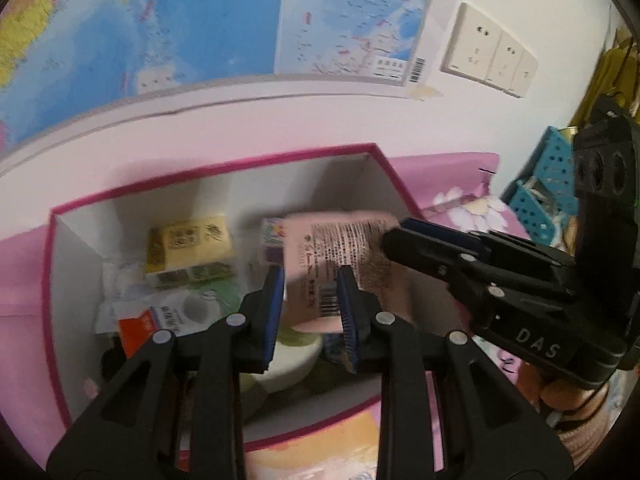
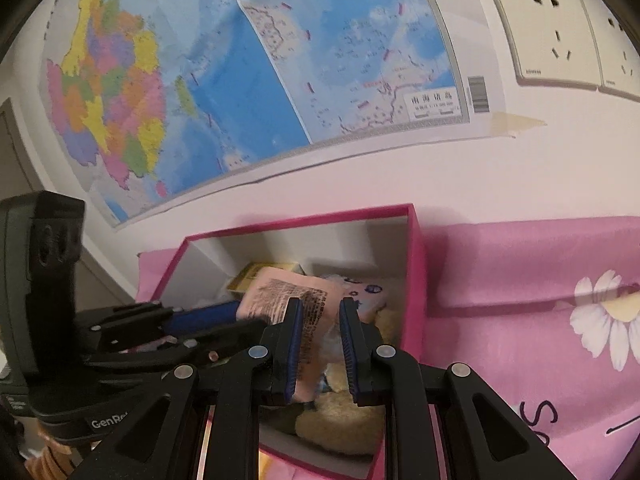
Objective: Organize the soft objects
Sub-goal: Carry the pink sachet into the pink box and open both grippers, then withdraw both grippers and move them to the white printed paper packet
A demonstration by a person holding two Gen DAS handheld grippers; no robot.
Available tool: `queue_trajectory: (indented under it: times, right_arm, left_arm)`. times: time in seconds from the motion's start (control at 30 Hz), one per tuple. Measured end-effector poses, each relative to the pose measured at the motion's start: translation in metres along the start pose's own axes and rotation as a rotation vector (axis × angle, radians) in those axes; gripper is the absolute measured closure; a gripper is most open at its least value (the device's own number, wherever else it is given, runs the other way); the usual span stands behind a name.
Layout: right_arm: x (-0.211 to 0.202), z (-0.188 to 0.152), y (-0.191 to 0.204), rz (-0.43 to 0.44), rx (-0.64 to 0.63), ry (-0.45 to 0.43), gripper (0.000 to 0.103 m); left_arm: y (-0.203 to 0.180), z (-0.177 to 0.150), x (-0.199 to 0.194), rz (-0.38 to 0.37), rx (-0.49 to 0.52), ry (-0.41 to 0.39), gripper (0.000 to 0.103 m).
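A pink-rimmed white box [image 1: 216, 168] [image 2: 414, 276] sits on a pink floral bedsheet against the wall. A pale pink soft packet [image 1: 340, 248] [image 2: 280, 292] with printed text hangs over the box. My left gripper [image 1: 310, 280] has its blue-padded jaws slightly apart around the packet's lower edge. My right gripper [image 2: 318, 308] reaches in from the right of the left wrist view [image 1: 400, 232], its jaws close at the packet's upper right corner. Inside the box lie a yellow packet [image 1: 188, 244], a white-and-red pack [image 1: 160, 316] and a cream fluffy item [image 2: 340, 424].
A map poster [image 2: 240, 60] and wall sockets [image 1: 488, 52] are on the wall behind the box. A blue perforated basket [image 1: 548, 184] stands at the right on the floral sheet [image 2: 540, 320]. A white round item [image 1: 292, 356] lies near the box's front.
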State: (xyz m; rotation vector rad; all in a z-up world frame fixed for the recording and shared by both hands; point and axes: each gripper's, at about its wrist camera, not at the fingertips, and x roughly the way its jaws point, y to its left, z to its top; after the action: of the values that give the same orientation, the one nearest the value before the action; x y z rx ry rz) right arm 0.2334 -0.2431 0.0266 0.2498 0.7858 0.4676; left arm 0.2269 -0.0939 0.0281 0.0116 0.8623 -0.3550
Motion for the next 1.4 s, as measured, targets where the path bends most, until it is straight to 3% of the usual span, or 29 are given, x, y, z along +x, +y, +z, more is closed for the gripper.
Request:
queue_trajectory:
  times: [0.33, 0.47, 0.57, 0.77, 0.9, 1.07, 1.27, 1.4]
  right_arm:
    - [-0.017, -0.010, 0.008, -0.011, -0.040, -0.011, 0.082]
    - [-0.033, -0.024, 0.019, 0.030, -0.069, -0.016, 0.082]
    - [-0.051, -0.038, 0.029, 0.074, -0.096, -0.021, 0.081]
    - [-0.082, -0.076, 0.057, 0.187, -0.158, 0.013, 0.072]
    - [-0.088, -0.104, 0.073, 0.250, -0.201, 0.087, 0.071]
    - [-0.079, -0.144, 0.086, 0.296, -0.219, 0.193, 0.070]
    - [-0.050, -0.181, 0.105, 0.336, -0.226, 0.329, 0.069]
    - [-0.037, -0.191, 0.114, 0.342, -0.230, 0.361, 0.054]
  left_arm:
    - [0.009, -0.011, -0.021, 0.010, -0.005, -0.047, 0.070]
    - [0.006, -0.024, -0.048, -0.023, 0.021, -0.096, 0.068]
    - [0.004, -0.038, -0.069, -0.036, 0.040, -0.136, 0.057]
    - [0.008, -0.087, -0.106, -0.064, 0.074, -0.171, 0.053]
    - [0.022, -0.126, -0.116, -0.025, 0.080, -0.143, 0.051]
    - [0.048, -0.179, -0.115, 0.009, 0.014, -0.053, 0.051]
    - [0.071, -0.233, -0.117, -0.007, -0.084, 0.039, 0.051]
    - [0.076, -0.261, -0.121, -0.009, -0.127, 0.083, 0.050]
